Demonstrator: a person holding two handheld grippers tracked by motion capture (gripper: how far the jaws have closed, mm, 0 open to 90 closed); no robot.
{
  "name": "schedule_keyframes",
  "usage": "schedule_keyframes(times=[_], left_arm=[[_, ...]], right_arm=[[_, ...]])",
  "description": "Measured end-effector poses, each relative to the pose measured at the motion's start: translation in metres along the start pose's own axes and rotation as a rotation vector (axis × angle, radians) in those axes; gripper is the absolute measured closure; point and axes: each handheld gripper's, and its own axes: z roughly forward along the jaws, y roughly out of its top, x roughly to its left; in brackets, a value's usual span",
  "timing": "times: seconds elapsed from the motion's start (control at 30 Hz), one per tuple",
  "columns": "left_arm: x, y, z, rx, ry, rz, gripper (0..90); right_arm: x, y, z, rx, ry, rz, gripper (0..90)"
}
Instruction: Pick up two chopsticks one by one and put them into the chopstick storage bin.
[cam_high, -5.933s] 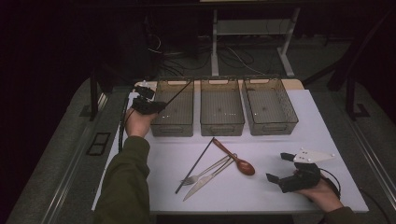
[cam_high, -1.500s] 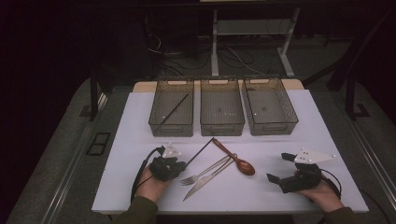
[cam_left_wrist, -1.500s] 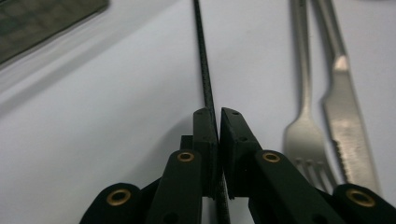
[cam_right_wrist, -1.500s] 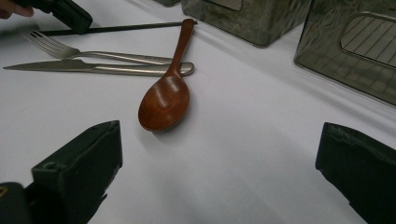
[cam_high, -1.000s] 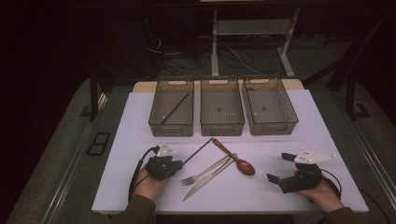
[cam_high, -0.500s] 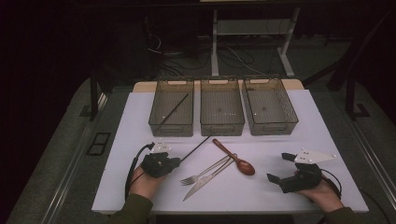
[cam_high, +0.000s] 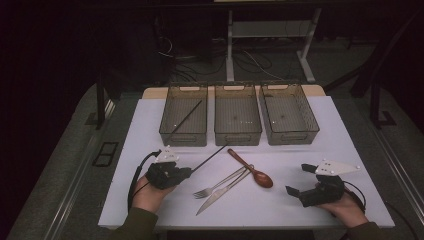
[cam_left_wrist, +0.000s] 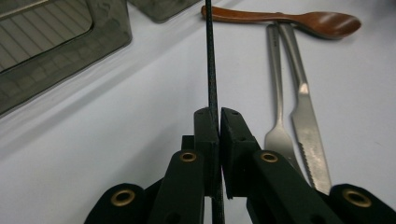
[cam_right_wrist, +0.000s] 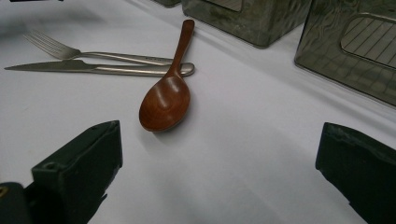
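- The left gripper (cam_high: 186, 172) has its jaws pinched tight on a thin black chopstick (cam_high: 210, 157), gripping it right at the near end, with the rest of the stick running out toward the bins.
- In the left gripper view the chopstick (cam_left_wrist: 211, 70) runs straight up from between the closed jaws, its far tip reaching the handle of the wooden spoon (cam_left_wrist: 299, 19).
- A matching chopstick (cam_high: 186, 117) already lies slanted in the left bin (cam_high: 183, 137), so my read is that this one is headed there too.
- Risk one: the grip sits at the very end, so the long free length could sag or swivel in the pads, and the tip may snag the bin's front wall.
- Risk two: the tip is close to the spoon (cam_high: 252, 170). A sideways sweep could flick it, and it leans on the fork (cam_high: 220, 183) and knife (cam_high: 226, 191), so all three could scatter.
- Risk three: a thin round stick can roll out of flat pads if the wrist tilts quickly.
- The right gripper (cam_high: 299, 183) rests at the table's right edge, jaws wide apart and holding nothing. Its own view looks at the spoon (cam_right_wrist: 167, 95) between its open jaws.
- The middle bin (cam_high: 237, 135) and right bin (cam_high: 290, 135) look empty.
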Motion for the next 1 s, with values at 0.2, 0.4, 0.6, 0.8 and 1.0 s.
schedule_keyframes(times=[0.2,0.4,0.6,0.8,1.0], left_arm=[[-0.001,0.004,-0.007,-0.004,-0.021,0.022,85.0],[-0.005,0.01,-0.011,-0.021,-0.036,0.029,85.0],[-0.004,0.017,-0.013,-0.026,-0.058,0.037,85.0],[0.0,0.024,-0.018,-0.034,-0.055,0.036,85.0],[0.005,0.029,-0.022,-0.05,-0.047,0.03,85.0]], right_arm=[[0.0,0.0,0.0,0.002,-0.001,-0.001,0.1],[0.0,0.0,0.001,0.003,0.001,0.001,0.1],[-0.001,0.0,0.001,-0.001,0.004,0.008,0.1],[0.0,-0.001,0.004,-0.009,0.014,0.021,0.1],[0.0,-0.001,0.006,-0.007,0.018,0.023,0.1]])
